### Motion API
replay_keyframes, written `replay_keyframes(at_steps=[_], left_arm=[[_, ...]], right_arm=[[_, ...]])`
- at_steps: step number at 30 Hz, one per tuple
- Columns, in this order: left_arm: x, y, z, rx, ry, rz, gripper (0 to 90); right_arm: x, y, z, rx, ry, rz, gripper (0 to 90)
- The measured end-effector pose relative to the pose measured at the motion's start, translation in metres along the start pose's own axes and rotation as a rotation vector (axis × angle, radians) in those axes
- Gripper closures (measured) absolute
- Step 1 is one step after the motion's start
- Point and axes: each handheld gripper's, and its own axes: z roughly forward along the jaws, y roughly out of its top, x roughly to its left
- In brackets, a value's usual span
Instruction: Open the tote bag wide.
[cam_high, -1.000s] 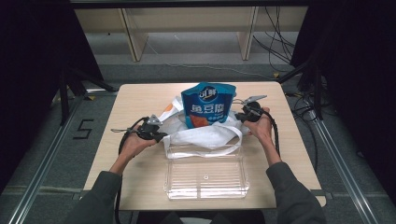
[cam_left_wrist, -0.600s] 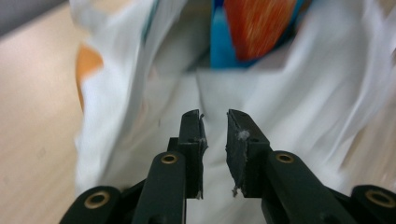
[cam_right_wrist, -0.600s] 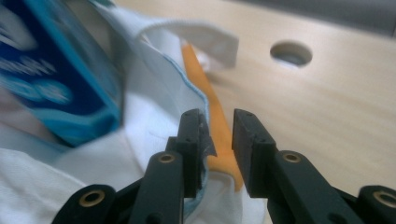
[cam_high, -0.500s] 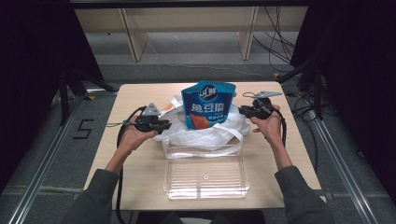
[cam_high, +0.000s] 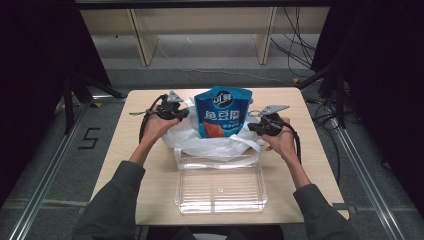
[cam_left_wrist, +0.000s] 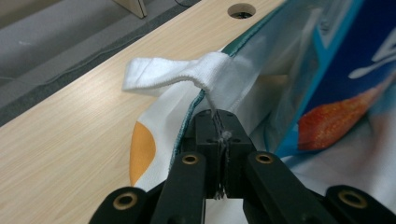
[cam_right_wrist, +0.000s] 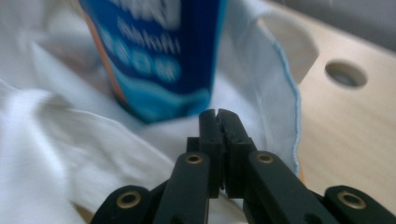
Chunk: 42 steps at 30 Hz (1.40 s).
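A blue snack pouch (cam_high: 222, 112) stands upright inside a white cloth bag (cam_high: 215, 145) at the middle of the table. My left gripper (cam_high: 181, 114) is at the bag's left rim. In the left gripper view it (cam_left_wrist: 218, 122) is shut on the bag's edge just below a white handle loop (cam_left_wrist: 187, 74), with the pouch (cam_left_wrist: 345, 93) close on the right. My right gripper (cam_high: 252, 127) is at the bag's right side. In the right gripper view its jaws (cam_right_wrist: 218, 116) are shut over the bag's fabric (cam_right_wrist: 56, 140), facing the pouch (cam_right_wrist: 159, 51); no cloth shows between them.
A clear plastic tray (cam_high: 220, 192) lies between the bag and the table's near edge. One bag strap (cam_high: 245, 160) drapes onto the tray's far rim. The wooden tabletop has a round hole (cam_right_wrist: 345, 73) near the bag. Bare table lies left and right of the bag.
My left gripper has moved away from me and to the right, lifting the bag's left rim beside the pouch. My right gripper has shifted slightly toward me and inward.
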Motion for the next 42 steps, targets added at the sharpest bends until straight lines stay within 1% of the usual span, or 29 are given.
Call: replay_keyframes(at_steps=[1,2,4,5,6,7,8,9,10,11,12,14,15,16,18,20,21,24,25,27,28,29,30,31,32,34,38,40,42], left_arm=[[0.005,-0.001,0.004,0.004,0.008,-0.024,88.4],[0.011,-0.003,0.008,0.001,-0.001,-0.070,89.2],[0.021,-0.010,0.018,0.009,-0.004,-0.127,89.3],[0.024,-0.014,0.023,0.018,-0.011,-0.160,89.4],[0.027,-0.020,0.033,0.051,0.003,-0.177,89.4],[0.027,-0.020,0.033,0.051,0.003,-0.177,89.4],[0.027,-0.023,0.037,0.064,0.012,-0.182,89.4],[0.027,-0.026,0.041,0.084,0.018,-0.186,89.4],[0.027,-0.031,0.045,0.144,0.031,-0.159,89.5],[0.027,-0.037,0.051,0.182,0.042,-0.140,89.7],[0.026,-0.044,0.055,0.193,0.026,-0.153,89.7],[0.026,-0.053,0.059,0.155,0.025,-0.207,89.7],[0.025,-0.053,0.058,0.159,0.028,-0.200,89.7],[0.024,-0.051,0.056,0.167,0.025,-0.184,89.7],[0.024,-0.050,0.052,0.164,0.017,-0.174,89.6],[0.022,-0.048,0.046,0.159,0.017,-0.167,89.2],[0.021,-0.047,0.042,0.166,0.007,-0.143,88.6],[0.010,-0.045,0.032,0.176,-0.005,-0.050,87.8],[0.006,-0.045,0.028,0.175,-0.007,-0.015,87.9],[-0.003,-0.045,0.023,0.195,-0.038,0.025,87.4],[-0.007,-0.046,0.022,0.190,-0.031,0.044,87.4],[-0.011,-0.047,0.022,0.200,-0.026,0.062,87.8],[-0.013,-0.049,0.023,0.219,-0.015,0.086,87.7],[-0.013,-0.051,0.024,0.230,-0.021,0.088,87.8],[-0.012,-0.053,0.025,0.224,-0.033,0.069,88.1],[-0.011,-0.054,0.024,0.207,-0.039,0.047,88.2],[-0.011,-0.050,0.019,0.192,-0.040,0.058,87.5],[-0.012,-0.048,0.017,0.175,-0.040,0.055,87.0],[-0.012,-0.045,0.017,0.161,-0.043,0.048,87.0]], right_arm=[[0.000,-0.003,0.003,0.024,0.009,0.023,90.0],[-0.002,-0.008,0.006,0.040,0.005,0.013,90.0],[-0.006,-0.018,0.010,0.063,0.005,0.003,90.0],[-0.006,-0.022,0.012,0.077,0.018,0.040,90.0],[-0.009,-0.026,0.013,0.100,0.042,0.046,90.0],[-0.009,-0.026,0.013,0.100,0.042,0.046,90.0],[-0.009,-0.028,0.017,0.076,0.042,0.055,90.0],[-0.010,-0.029,0.018,0.110,0.038,0.038,90.0],[-0.008,-0.031,0.022,0.107,0.030,0.043,90.0],[-0.008,-0.033,0.025,0.142,0.027,0.030,90.0],[-0.007,-0.035,0.028,0.123,0.025,0.053,90.0],[-0.008,-0.036,0.029,0.108,0.022,0.043,90.0],[-0.008,-0.035,0.028,0.129,0.027,0.053,90.0],[-0.008,-0.036,0.027,0.133,0.023,0.033,90.0],[-0.009,-0.035,0.027,0.132,0.031,0.043,90.0],[-0.012,-0.033,0.023,0.095,0.052,0.072,90.0],[-0.013,-0.030,0.018,0.074,0.063,0.088,90.0],[-0.015,-0.014,-0.002,-0.002,0.071,0.093,90.0],[-0.018,-0.009,-0.006,-0.037,0.062,0.058,90.0],[-0.018,0.002,-0.012,-0.049,0.059,0.061,90.0],[-0.016,0.005,-0.011,-0.061,0.047,0.067,90.0],[-0.018,0.009,-0.011,-0.049,0.039,0.063,90.0],[-0.019,0.011,-0.008,-0.069,0.022,0.055,90.0],[-0.021,0.014,-0.006,-0.072,0.012,0.053,89.8],[-0.023,0.016,-0.004,-0.093,0.004,0.046,86.5],[-0.024,0.018,0.001,-0.079,0.039,0.053,79.3],[-0.032,0.015,0.004,-0.066,0.041,0.062,75.3],[-0.034,0.016,0.000,-0.123,-0.007,0.064,74.4],[-0.033,0.018,-0.002,-0.140,0.005,0.074,72.7]])
